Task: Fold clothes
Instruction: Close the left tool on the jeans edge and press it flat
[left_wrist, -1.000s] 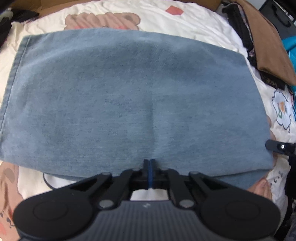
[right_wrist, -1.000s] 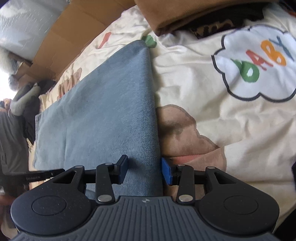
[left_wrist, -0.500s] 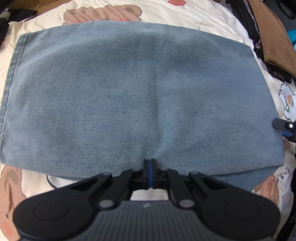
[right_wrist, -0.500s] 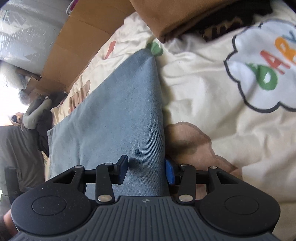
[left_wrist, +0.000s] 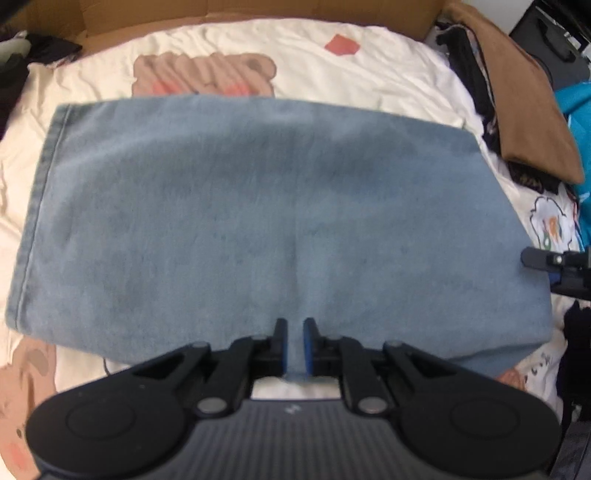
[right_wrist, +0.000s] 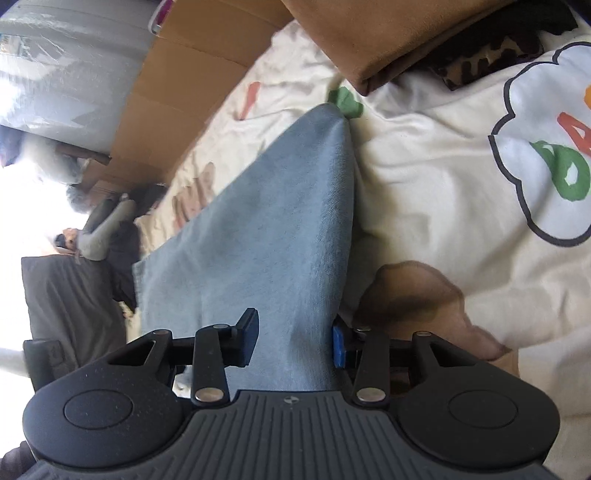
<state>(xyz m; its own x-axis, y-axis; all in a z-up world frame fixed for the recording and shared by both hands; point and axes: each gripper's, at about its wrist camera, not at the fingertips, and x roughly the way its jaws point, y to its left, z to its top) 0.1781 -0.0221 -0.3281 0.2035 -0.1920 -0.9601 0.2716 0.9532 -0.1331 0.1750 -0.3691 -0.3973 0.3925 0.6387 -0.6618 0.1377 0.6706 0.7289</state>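
Bedsheet (left_wrist: 369, 85) margin — denim garment (left_wrist: 258, 206) edges

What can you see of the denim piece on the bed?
The denim is light blue, soft-looking, folded into a flat rectangle on the cartoon-print sheet, a stitched hem on its left edge. The left gripper is opening at its near edge, cloth between the jaws. The right gripper straddles its right end, jaws closing.

1 folded denim piece (left_wrist: 273, 221), 2 claws – left claw (left_wrist: 294, 345) & right claw (right_wrist: 291, 341), 1 printed bedsheet (left_wrist: 369, 74), 1 brown folded garment (left_wrist: 517, 107), 1 cardboard box (right_wrist: 177, 85), approx. 2 bear prints visible.
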